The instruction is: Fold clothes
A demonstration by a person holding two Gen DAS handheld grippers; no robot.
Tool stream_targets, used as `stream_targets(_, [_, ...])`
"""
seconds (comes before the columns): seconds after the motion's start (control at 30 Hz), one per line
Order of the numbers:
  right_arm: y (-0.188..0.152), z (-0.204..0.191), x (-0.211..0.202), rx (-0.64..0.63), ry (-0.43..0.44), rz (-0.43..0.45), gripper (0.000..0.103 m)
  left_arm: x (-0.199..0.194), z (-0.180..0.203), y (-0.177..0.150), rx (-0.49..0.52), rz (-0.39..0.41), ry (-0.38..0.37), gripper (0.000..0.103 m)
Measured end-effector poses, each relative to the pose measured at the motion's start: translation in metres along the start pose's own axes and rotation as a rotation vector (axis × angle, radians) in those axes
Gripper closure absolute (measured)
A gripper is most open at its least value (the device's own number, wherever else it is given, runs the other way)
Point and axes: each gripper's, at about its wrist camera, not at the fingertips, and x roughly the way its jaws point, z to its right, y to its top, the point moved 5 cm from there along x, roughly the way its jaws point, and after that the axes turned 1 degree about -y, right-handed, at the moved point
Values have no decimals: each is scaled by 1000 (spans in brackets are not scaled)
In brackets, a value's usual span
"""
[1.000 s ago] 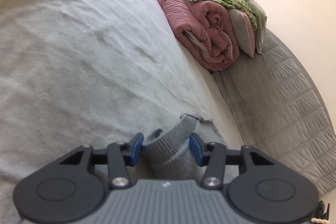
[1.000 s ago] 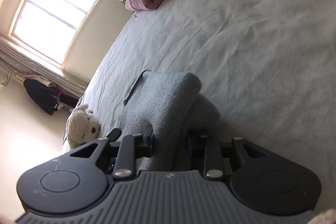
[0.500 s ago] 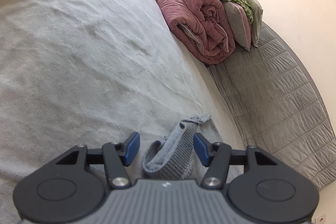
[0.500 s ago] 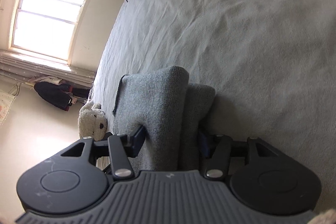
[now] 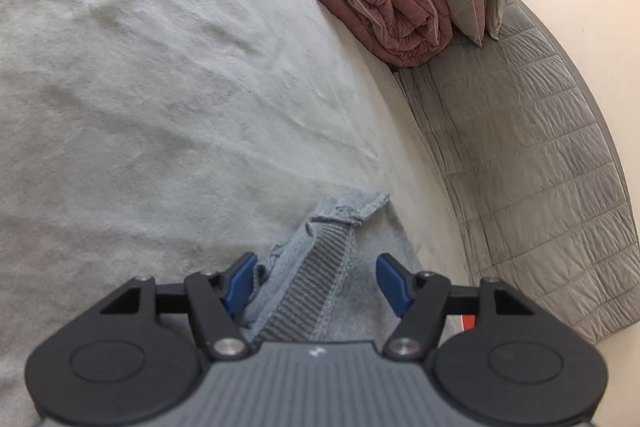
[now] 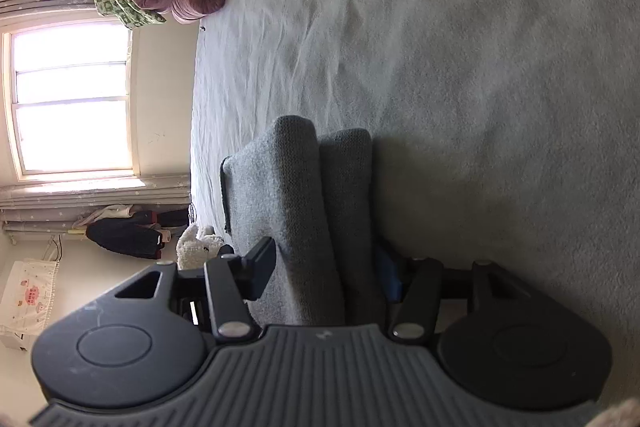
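Two views, left wrist first: my left tongs [image 5: 316, 283] stand open, jaws just widened, the blue pads clear of the grey knit garment [image 5: 320, 267] lying on the bed [image 5: 160, 87], its ribbed hem running away from me. A second ago the pads sat tighter beside it. Right wrist: my right tongs [image 6: 328, 273] have opened too, folded garment [image 6: 304, 207] still between them, fold ridges pointing forward; the view has rolled since, and I cannot tell whether the pads touch.
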Motion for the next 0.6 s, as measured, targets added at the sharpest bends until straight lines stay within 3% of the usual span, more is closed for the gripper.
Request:
stream_targets(0.07, [0,1,1,23,2,15,46,10,4,2,-3,-11,20,40])
stream_targets(0.13, [-1,1,2,23,0,23,48,15,7,0,-29,-4,37,51])
stream_targets(0.2, [-2,0,5,9,-3,35,59,19,9,-3,-64,9,54,68])
stream_targets(0.27, [-2,-4,7,-16,-7,52,69,19,17,-6,-65,39,64,73])
stream_targets(0.47, [2,-31,-11,-141,-6,149,73,19,52,-6,-72,97,42,76])
stream_targets(0.6, [21,-40,-36,-145,14,213,73,32,87,-5,-55,129,32,76])
